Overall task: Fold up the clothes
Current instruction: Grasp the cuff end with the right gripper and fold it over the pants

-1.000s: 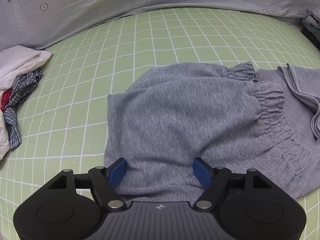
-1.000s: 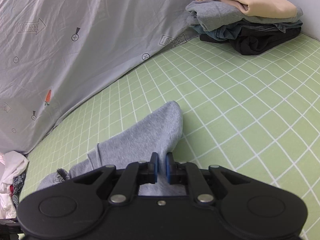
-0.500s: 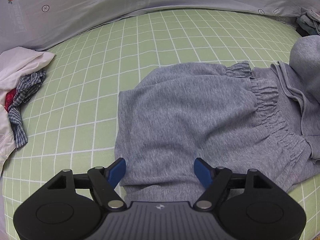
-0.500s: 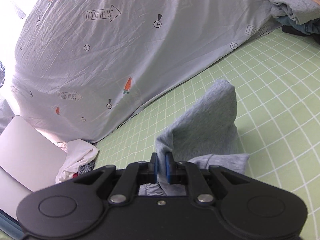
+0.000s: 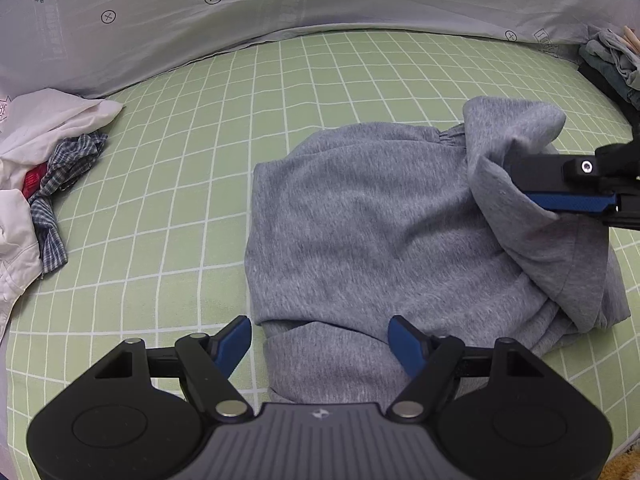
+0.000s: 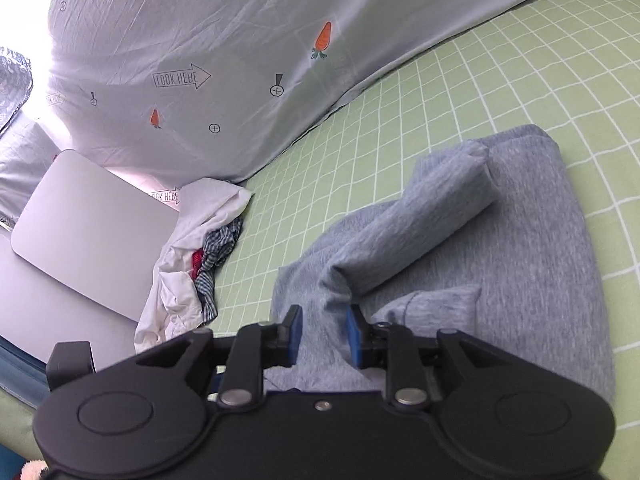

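Green checked bedsheet [image 5: 320,80] stretches ahead of my left tongs [image 5: 320,340], which are spread wide, released, over the near edge of the grey sweatpants [image 5: 360,220]. My right tongs [image 6: 322,334] are parted with a fold of the sweatpants lying loose between the blue pads, not clamped. Left of both tongs sits a heap of white and plaid clothes [image 6: 192,264]; a carrot-print sheet [image 6: 200,40] hangs beyond.
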A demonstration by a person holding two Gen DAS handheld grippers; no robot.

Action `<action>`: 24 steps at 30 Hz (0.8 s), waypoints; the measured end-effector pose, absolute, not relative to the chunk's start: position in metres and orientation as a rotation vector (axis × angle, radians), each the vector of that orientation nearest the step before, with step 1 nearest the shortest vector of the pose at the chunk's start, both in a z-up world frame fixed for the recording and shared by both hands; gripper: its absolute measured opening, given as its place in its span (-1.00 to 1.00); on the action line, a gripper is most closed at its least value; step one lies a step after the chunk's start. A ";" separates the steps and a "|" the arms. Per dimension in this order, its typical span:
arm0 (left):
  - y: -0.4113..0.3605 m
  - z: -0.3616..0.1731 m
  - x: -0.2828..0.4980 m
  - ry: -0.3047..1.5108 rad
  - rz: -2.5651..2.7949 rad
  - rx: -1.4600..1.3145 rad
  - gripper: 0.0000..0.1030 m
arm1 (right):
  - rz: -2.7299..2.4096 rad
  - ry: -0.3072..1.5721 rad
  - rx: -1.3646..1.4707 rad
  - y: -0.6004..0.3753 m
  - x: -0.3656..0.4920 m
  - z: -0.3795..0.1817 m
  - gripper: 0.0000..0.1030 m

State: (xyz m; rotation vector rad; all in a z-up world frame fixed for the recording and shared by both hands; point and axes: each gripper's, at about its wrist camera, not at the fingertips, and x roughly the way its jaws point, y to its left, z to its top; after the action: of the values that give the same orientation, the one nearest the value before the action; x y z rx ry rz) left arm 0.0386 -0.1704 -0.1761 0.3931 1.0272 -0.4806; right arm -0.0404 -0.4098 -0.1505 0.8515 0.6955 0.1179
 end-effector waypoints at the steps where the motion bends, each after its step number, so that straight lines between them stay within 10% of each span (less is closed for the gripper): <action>1: -0.169 -0.175 0.037 1.025 -0.479 0.388 0.48 | 0.121 0.692 0.849 -0.409 -0.042 -0.150 0.14; 9: -0.178 -0.162 0.043 1.010 -0.467 0.303 0.48 | -0.160 0.561 0.734 -0.447 -0.079 -0.119 1.00; 24: -0.239 -0.150 0.070 1.020 -0.724 0.093 0.45 | -0.571 0.750 0.449 -0.495 -0.107 -0.146 1.00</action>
State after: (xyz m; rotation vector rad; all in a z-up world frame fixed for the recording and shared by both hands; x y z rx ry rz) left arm 0.0699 -0.2388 -0.1502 0.0932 1.0201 -0.7243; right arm -0.1065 -0.4945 -0.1462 0.4490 0.7504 -0.5712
